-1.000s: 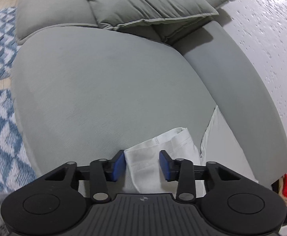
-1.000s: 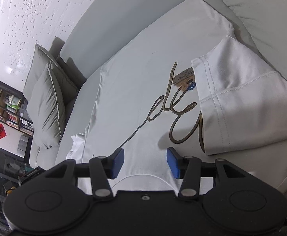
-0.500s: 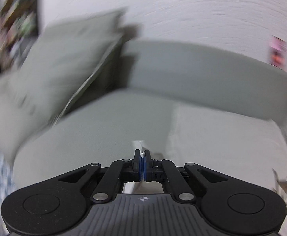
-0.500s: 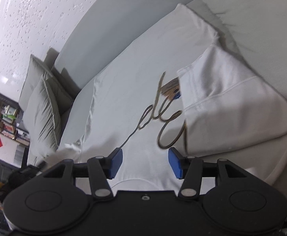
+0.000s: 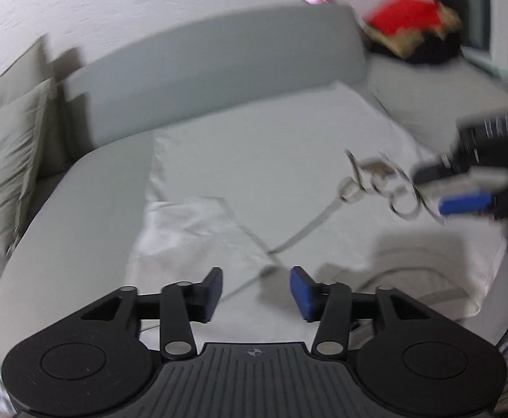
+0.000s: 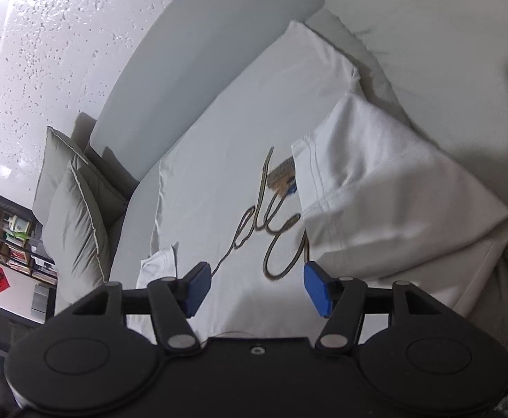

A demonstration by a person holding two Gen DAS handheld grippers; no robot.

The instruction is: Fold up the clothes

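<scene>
The grey sofa (image 6: 198,55) serves as the folding surface: a white T-shirt (image 6: 240,160) with looping script lies spread flat across its seat, presumably so the sides can be turned in. Both sleeves are already folded inward, the right sleeve (image 6: 386,188) covering part of the lettering, the left sleeve (image 5: 198,233) lying crumpled. The left tool (image 5: 256,291) hangs over the shirt's near edge, jaws opening, nothing between them. The right tool (image 6: 257,287) likewise is opening and empty. No containers are visible.

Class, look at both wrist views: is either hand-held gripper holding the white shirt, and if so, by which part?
Nothing is held. Both the left hand-held gripper and the right hand-held gripper are opening, empty, above the white shirt.
</scene>
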